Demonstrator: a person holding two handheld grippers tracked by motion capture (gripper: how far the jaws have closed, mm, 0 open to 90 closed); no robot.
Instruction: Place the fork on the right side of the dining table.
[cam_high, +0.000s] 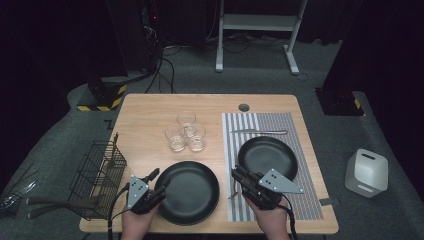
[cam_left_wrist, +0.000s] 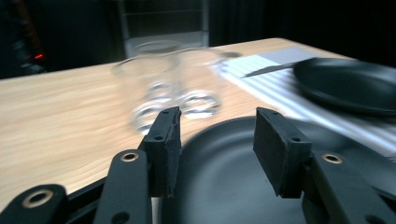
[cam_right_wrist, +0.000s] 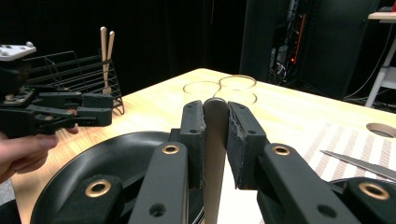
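My left gripper (cam_high: 159, 182) (cam_left_wrist: 217, 116) hovers at the near-left rim of a black plate (cam_high: 192, 192) (cam_left_wrist: 233, 196), jaws open with nothing between them. It points toward three clear glasses (cam_high: 186, 132) (cam_left_wrist: 168, 88), which look blurred in the left gripper view. My right gripper (cam_high: 236, 173) (cam_right_wrist: 215, 109) is shut on the flat pale handle of a utensil (cam_right_wrist: 215, 140), held upright between the two plates. The utensil's working end is hidden. A second black plate (cam_high: 267, 155) (cam_left_wrist: 350, 84) sits on a striped placemat (cam_high: 300, 130). The right gripper view also shows the left gripper (cam_right_wrist: 105, 111).
A knife (cam_high: 260, 132) (cam_left_wrist: 271, 69) lies along the far end of the placemat. A black wire basket (cam_high: 97, 175) (cam_right_wrist: 70, 70) with wooden utensils (cam_right_wrist: 106, 56) stands at the table's left edge. A white box (cam_high: 366, 172) sits on the floor at right.
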